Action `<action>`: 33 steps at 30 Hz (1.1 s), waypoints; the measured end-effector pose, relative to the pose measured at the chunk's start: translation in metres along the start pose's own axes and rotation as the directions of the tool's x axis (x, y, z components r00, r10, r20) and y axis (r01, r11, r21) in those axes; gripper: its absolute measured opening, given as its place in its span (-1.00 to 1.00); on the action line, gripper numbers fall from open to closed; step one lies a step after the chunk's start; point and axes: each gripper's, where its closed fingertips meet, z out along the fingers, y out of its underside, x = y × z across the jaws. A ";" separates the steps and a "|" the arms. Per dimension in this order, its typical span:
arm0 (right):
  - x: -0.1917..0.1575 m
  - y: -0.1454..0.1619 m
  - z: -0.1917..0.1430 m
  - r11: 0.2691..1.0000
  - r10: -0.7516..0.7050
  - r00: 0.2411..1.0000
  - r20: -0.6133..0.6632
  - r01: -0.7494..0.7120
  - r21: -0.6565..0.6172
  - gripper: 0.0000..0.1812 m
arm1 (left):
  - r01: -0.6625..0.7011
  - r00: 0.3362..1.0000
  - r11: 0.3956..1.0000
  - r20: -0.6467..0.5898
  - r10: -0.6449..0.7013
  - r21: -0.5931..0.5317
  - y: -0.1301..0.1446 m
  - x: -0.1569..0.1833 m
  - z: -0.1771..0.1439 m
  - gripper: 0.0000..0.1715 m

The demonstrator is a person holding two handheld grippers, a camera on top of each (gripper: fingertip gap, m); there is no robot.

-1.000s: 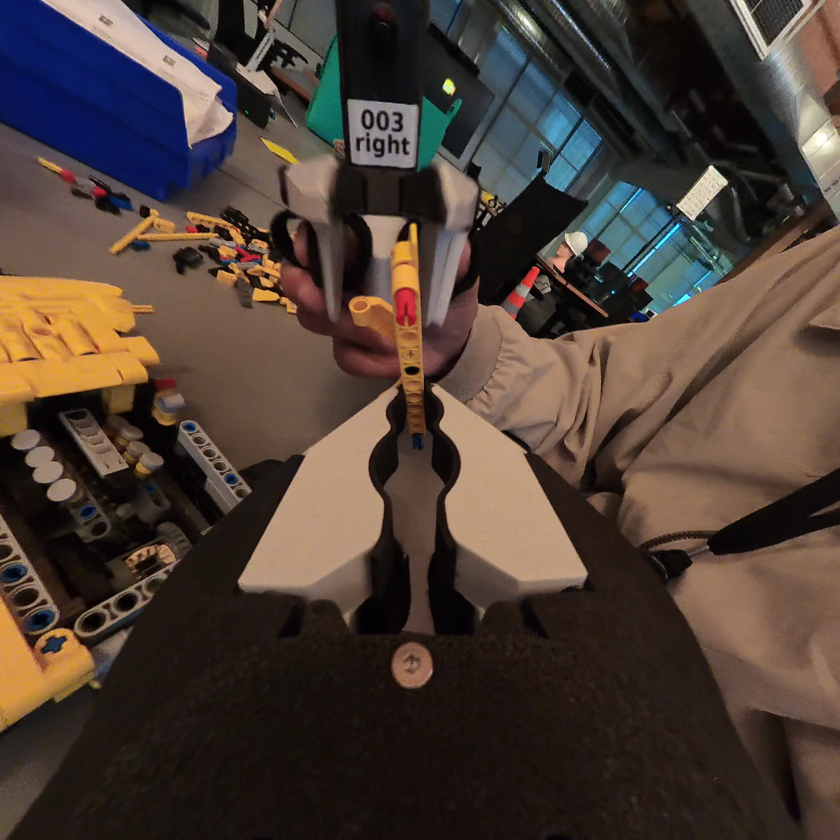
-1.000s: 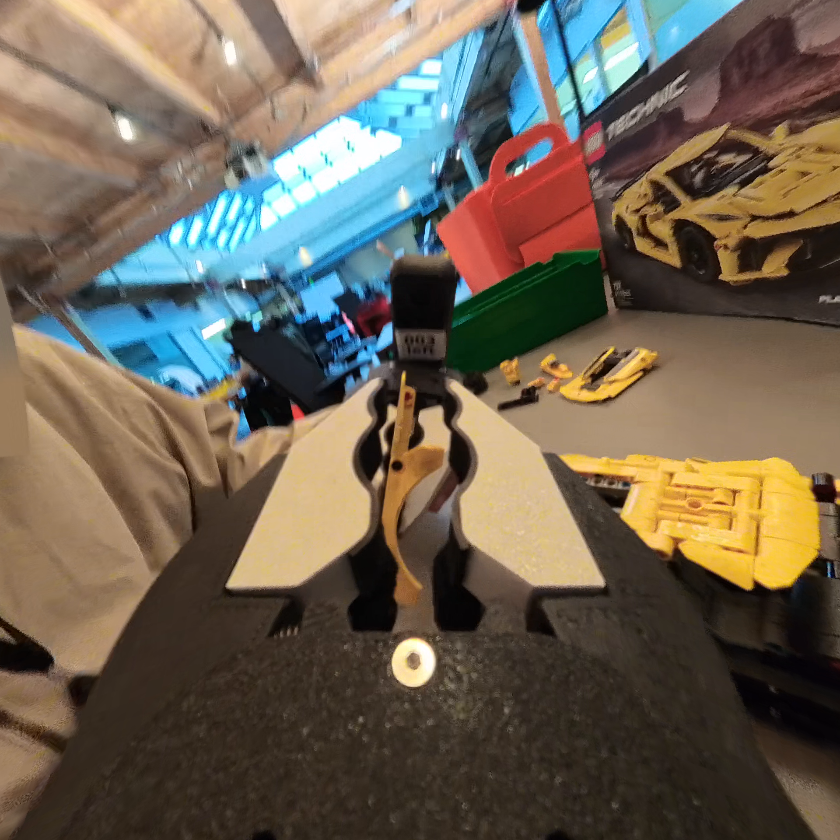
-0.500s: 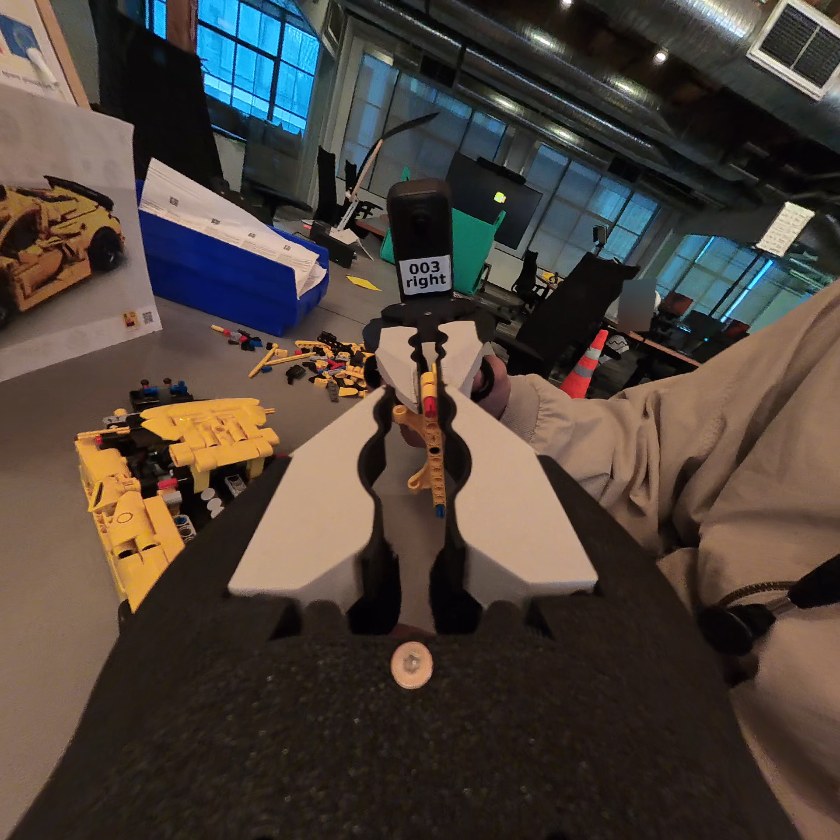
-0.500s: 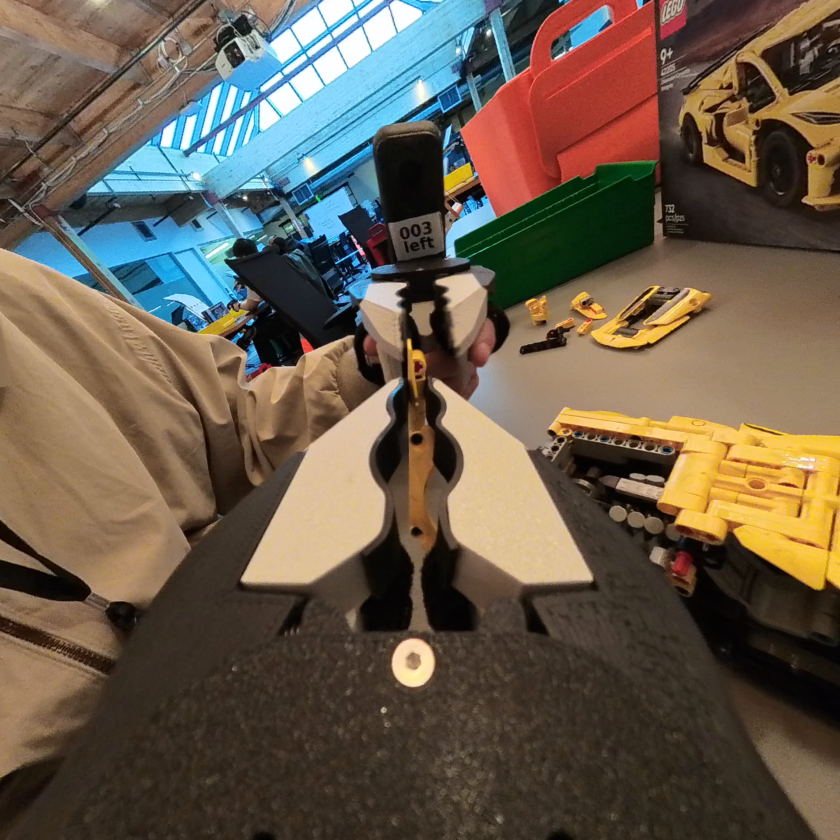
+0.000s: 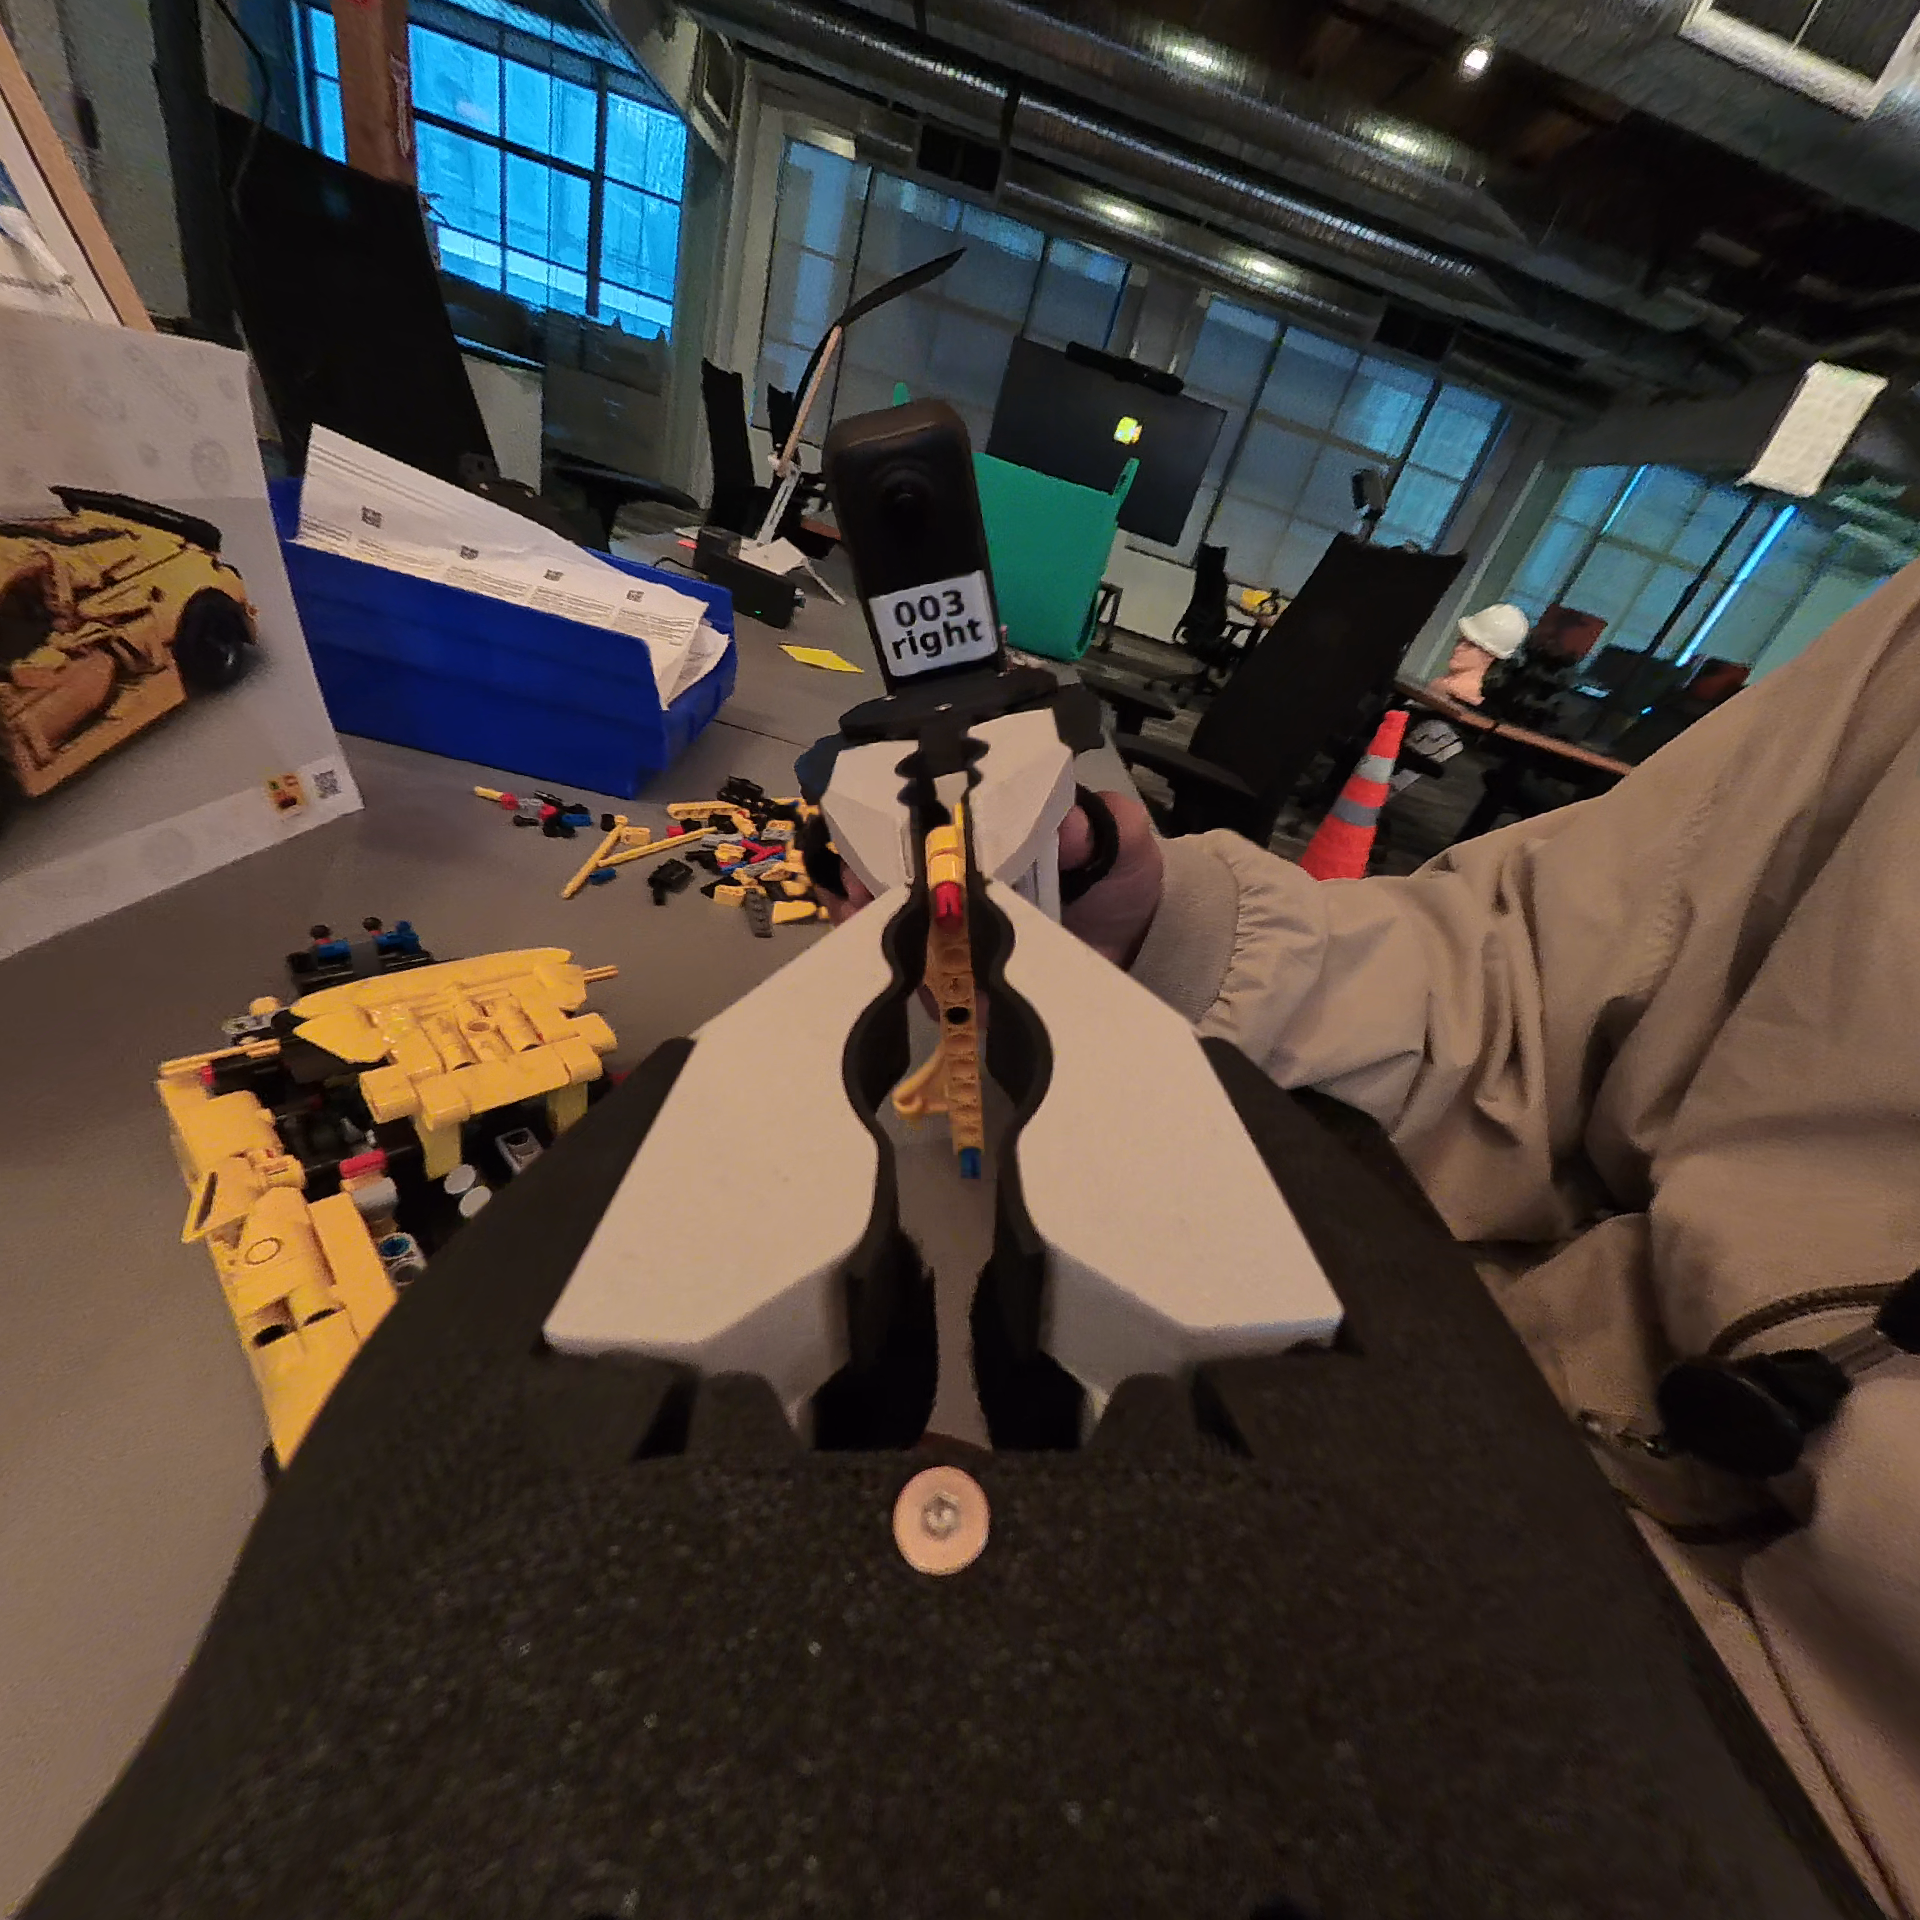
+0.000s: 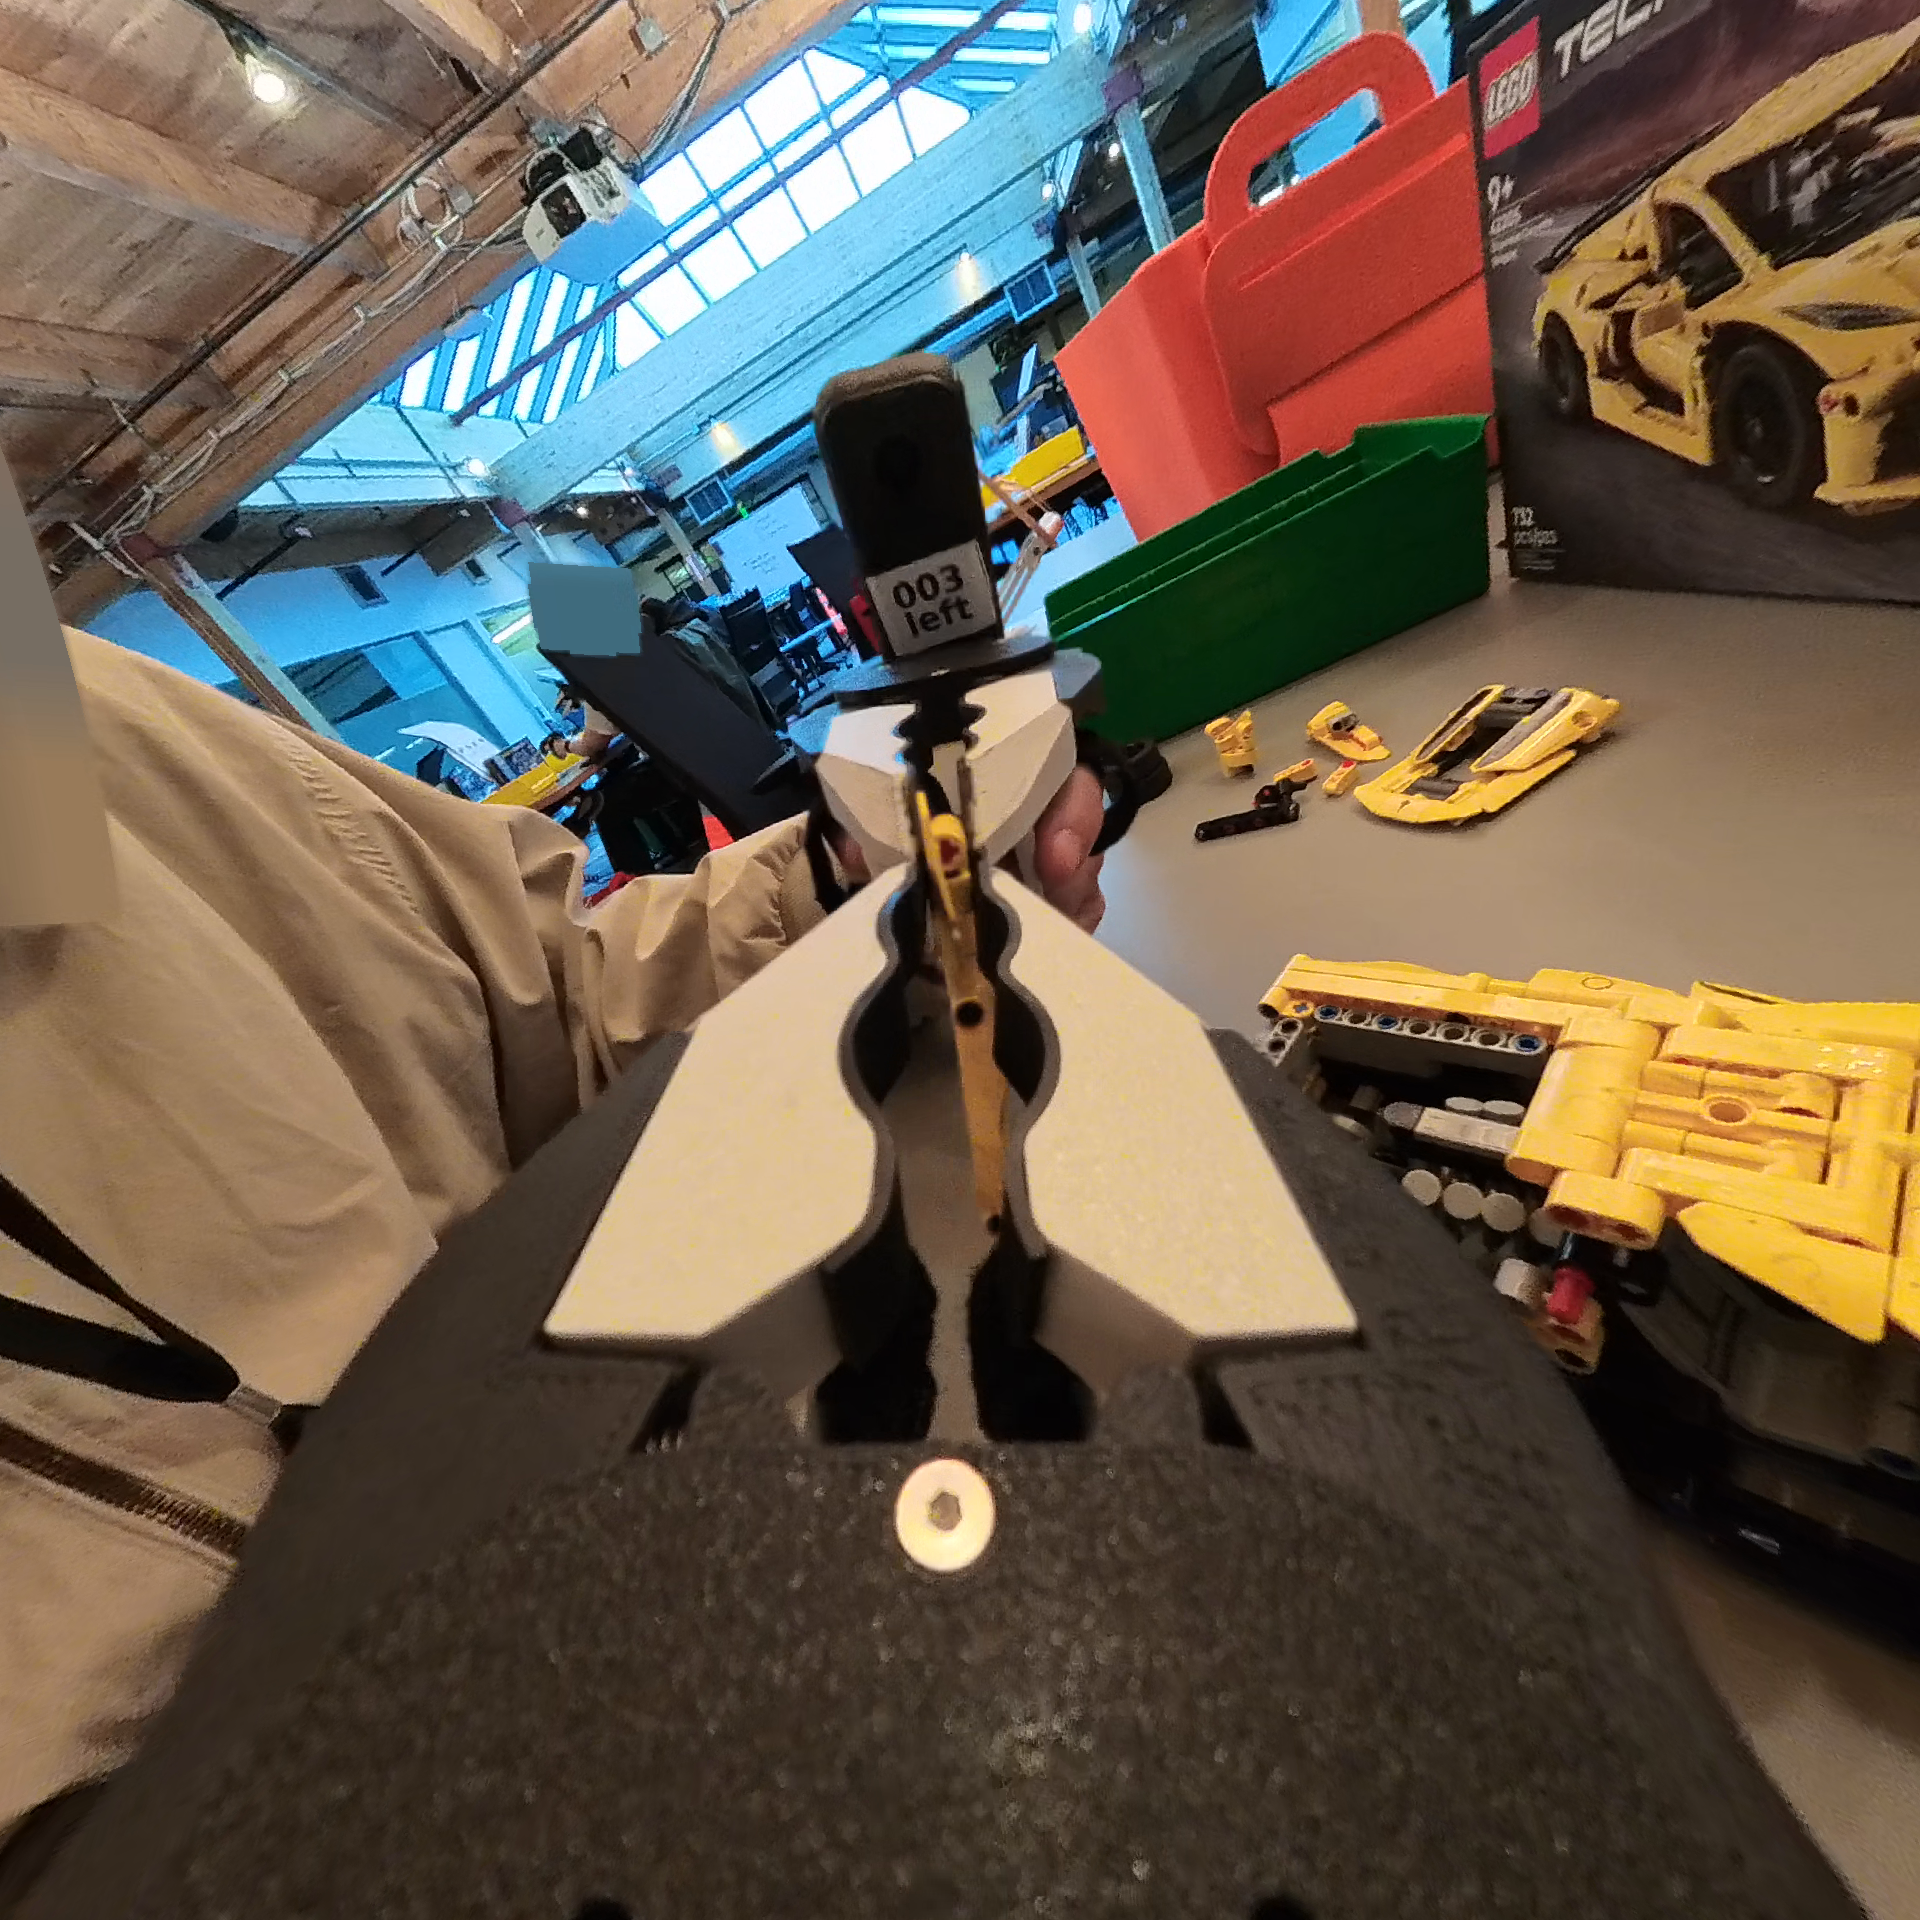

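A thin yellow beam with a red pin and a small curved yellow piece on its side is held in the air between the two grippers, which face each other tip to tip. My left gripper is shut on the beam, which lies back between its white fingers. My right gripper is shut on the same beam. The right gripper also shows in the left wrist view, and the left gripper in the right wrist view. A hand holds each one.
A partly built yellow car model sits on the grey table, also in the right wrist view. Behind are loose pieces, a blue bin, a green bin, a red case and the car box. A beige sleeve is close by. My left and right fingertips are right by each other.
Both grippers have tilted up to a level view and drawn together tip to tip. The yellow beam now lies deeper between the left fingers.
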 end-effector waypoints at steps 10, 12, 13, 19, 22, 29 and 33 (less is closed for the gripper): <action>-0.002 -0.005 -0.002 1.000 0.009 1.000 0.025 -0.010 0.029 -0.94 | -0.002 1.000 1.000 0.018 0.003 -0.017 0.000 0.001 0.002 -0.94; -0.001 -0.007 -0.003 0.998 0.043 0.998 0.044 -0.045 0.047 -0.94 | 0.008 1.000 1.000 0.029 -0.009 0.009 -0.002 0.000 0.003 -0.94; 0.000 -0.006 -0.004 0.997 0.059 0.997 0.048 -0.062 0.044 -0.94 | 0.012 0.999 1.000 0.033 -0.013 0.011 -0.002 -0.002 0.003 -0.94; -0.005 -0.008 -0.005 0.996 0.067 0.995 0.074 -0.071 0.059 -0.95 | 0.036 0.999 0.998 0.002 -0.036 0.046 -0.005 0.003 0.004 -0.94; -0.005 -0.011 -0.007 0.997 0.057 0.996 0.063 -0.061 0.057 -0.95 | 0.020 1.000 0.997 0.011 -0.021 0.077 -0.007 0.002 0.007 -0.93; -0.007 -0.006 -0.007 0.998 0.050 0.998 0.049 -0.051 0.022 -0.95 | -0.006 1.000 0.999 0.014 0.005 0.036 -0.004 0.005 0.007 -0.93; -0.009 -0.007 -0.007 0.998 0.060 0.997 0.051 -0.061 0.025 -0.94 | -0.056 0.998 0.998 0.038 0.055 0.031 -0.004 0.007 0.008 -0.93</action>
